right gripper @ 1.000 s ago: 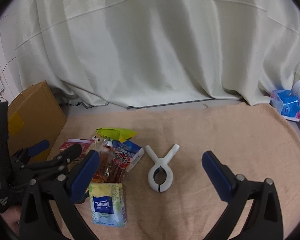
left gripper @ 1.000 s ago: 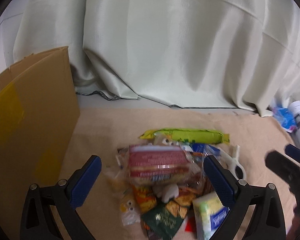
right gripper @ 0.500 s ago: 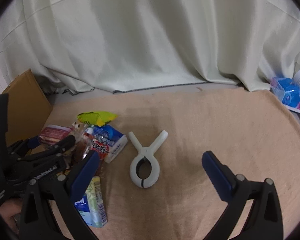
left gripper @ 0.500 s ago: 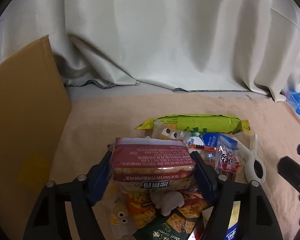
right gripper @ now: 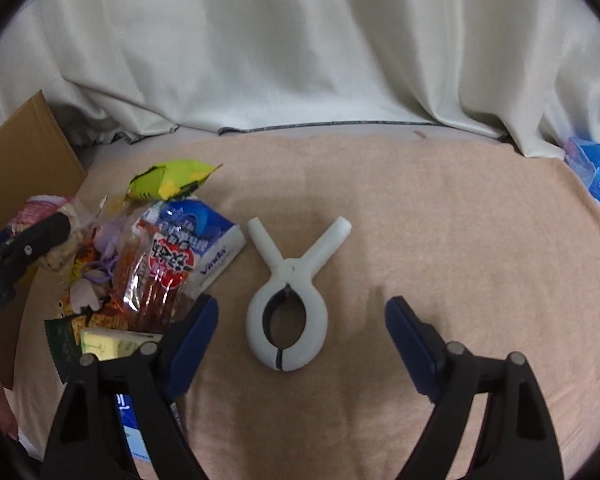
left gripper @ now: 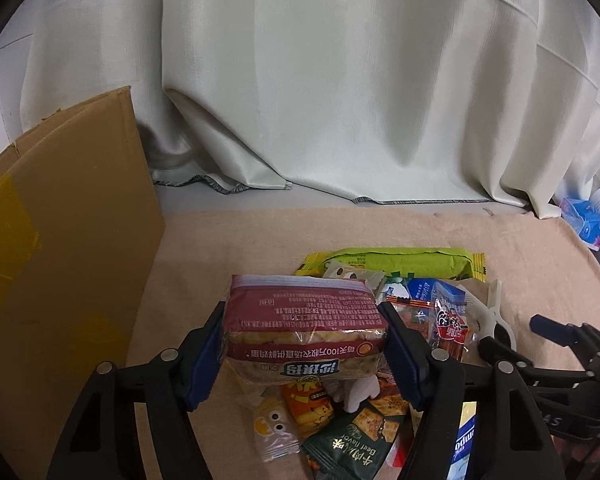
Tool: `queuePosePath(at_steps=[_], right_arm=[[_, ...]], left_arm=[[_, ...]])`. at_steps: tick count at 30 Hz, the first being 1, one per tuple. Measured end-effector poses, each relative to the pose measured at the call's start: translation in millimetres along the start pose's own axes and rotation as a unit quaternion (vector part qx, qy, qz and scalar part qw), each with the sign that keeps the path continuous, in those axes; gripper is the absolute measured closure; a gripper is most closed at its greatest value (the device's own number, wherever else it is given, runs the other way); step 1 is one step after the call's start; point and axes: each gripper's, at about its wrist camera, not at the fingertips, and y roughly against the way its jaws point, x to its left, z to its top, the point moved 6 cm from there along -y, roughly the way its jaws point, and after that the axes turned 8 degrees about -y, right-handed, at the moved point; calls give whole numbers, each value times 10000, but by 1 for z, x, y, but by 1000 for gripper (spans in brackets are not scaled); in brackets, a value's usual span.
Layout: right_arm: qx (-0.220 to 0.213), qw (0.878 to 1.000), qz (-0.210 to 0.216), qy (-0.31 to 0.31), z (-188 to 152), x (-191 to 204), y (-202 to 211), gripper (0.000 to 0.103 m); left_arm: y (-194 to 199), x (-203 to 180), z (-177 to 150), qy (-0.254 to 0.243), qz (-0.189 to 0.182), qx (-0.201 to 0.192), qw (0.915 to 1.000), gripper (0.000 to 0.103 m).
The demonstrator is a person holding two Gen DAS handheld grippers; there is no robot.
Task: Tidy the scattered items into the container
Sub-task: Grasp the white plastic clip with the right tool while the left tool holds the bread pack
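My left gripper (left gripper: pixel 305 354) is shut on a red-and-clear cracker pack (left gripper: pixel 305 332), held just above a pile of snack packets (left gripper: pixel 340 420). A cardboard box (left gripper: pixel 60 264) stands to the left. A green-yellow packet (left gripper: pixel 396 261) lies behind the pile. My right gripper (right gripper: pixel 300 340) is open, its blue pads either side of a large white clamp (right gripper: pixel 286 312) lying on the beige cloth. The pile shows at left in the right wrist view, with a red sausage pack (right gripper: pixel 156 276) and a blue tissue pack (right gripper: pixel 204 240).
A pale curtain (left gripper: pixel 340 80) hangs behind the beige cloth (right gripper: pixel 440 220). Blue tissue packs (right gripper: pixel 596 176) lie at the far right edge. My right gripper also shows at the right in the left wrist view (left gripper: pixel 540 344).
My left gripper closed on the cracker pack and lifted it slightly. My right gripper moved forward and down over the white clamp, still open.
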Motion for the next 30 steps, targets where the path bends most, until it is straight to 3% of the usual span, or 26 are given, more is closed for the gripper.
queuePosePath(at_steps=[3, 6, 8, 9, 10, 15, 30], right_arm=[[42, 10000, -51, 50, -1, 1, -4, 16], [79, 9999, -116, 78, -2, 0, -7, 27], [76, 9995, -244, 187, -2, -1, -7, 37], [56, 9995, -260, 185, -1, -2, -5, 53], [24, 9996, -245, 114, 0, -4, -4, 57], [16, 10000, -6, -75, 3, -9, 1, 57], [-888, 9954, 279, -214, 27, -3, 68, 57]], left_arm=[[-1, 0, -1, -46, 26, 36, 10000, 31], [0, 0, -4, -69, 5, 66, 10000, 31], [0, 0, -5, -93, 24, 67, 9999, 31], [0, -1, -5, -105, 25, 69, 9999, 31], [0, -1, -6, -114, 24, 71, 9999, 31], [1, -2, -7, -138, 18, 79, 9999, 31], [25, -9, 6, -172, 11, -247, 9995, 31]])
